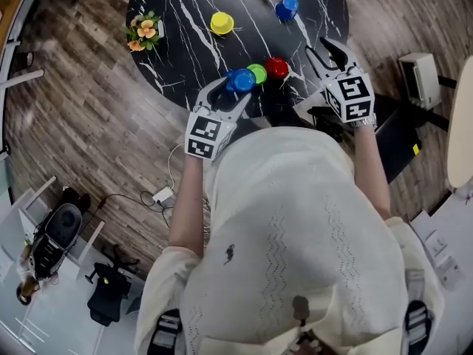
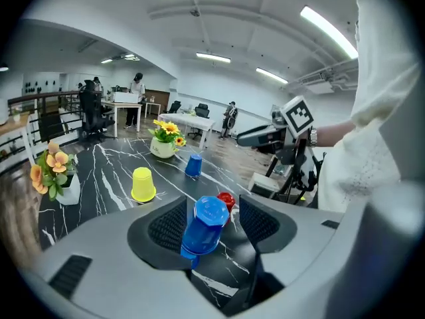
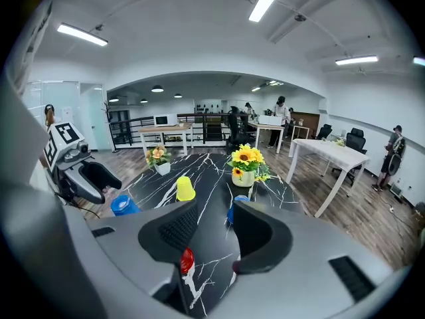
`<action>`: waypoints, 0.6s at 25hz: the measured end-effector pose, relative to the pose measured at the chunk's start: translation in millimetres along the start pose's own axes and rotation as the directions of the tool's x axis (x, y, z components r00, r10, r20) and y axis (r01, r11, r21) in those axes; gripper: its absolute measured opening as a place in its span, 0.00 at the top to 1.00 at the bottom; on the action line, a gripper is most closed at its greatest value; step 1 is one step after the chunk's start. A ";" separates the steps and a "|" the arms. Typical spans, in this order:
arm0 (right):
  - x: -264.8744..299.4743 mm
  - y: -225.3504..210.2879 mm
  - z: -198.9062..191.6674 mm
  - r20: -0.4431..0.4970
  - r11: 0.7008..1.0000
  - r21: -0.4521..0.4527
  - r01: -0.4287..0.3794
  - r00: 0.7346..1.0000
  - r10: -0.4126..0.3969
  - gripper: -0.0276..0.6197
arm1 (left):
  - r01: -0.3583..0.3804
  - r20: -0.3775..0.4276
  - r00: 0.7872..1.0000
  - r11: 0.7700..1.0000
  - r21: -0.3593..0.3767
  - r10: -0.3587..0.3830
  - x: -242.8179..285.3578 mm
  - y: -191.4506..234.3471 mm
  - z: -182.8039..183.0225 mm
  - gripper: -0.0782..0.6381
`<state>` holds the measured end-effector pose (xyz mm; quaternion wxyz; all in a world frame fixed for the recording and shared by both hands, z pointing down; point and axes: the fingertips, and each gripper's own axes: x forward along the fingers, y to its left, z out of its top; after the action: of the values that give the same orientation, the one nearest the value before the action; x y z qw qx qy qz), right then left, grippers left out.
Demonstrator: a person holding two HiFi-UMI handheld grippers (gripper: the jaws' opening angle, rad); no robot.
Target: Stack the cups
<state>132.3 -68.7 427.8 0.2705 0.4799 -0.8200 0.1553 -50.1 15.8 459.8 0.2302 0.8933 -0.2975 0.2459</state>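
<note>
the blue cup (image 2: 204, 226) stands upside down and tilted between the wide-open jaws of the left gripper (image 2: 214, 212), seemingly clear of both pads. it is just beside the green cup (image 1: 258, 72) and red cup (image 1: 277, 67) on the black table (image 1: 185, 58). the right gripper (image 3: 211, 221) hovers near the red cup, jaws apart and empty. a white vase (image 2: 70, 190) holds orange flowers (image 2: 48, 165).

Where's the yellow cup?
In the head view the yellow cup stands upside down on the black marble table, between the pot of orange flowers on its left and the far blue cup on its right.
</note>
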 end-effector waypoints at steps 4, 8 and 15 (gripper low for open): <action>4.4 2.0 3.2 0.003 1.000 -0.004 -0.008 1.000 0.008 0.69 | 0.023 0.128 0.992 0.995 -0.098 -0.010 -22.6 5.1 32.5 0.52; 8.2 2.7 6.0 0.003 1.000 -0.002 -0.015 1.000 0.015 0.69 | -0.096 0.204 0.972 0.988 -0.122 0.120 -37.8 37.4 53.8 0.60; 17.0 7.1 8.9 -0.005 0.999 -0.008 -0.044 0.999 0.044 0.69 | -0.309 0.202 0.927 0.949 -0.062 0.315 -42.4 78.2 57.5 0.83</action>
<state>116.7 -81.7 430.7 0.2709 0.4602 -0.8303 0.1594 -112.9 -54.6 411.7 0.1683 0.8521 -0.4618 0.1796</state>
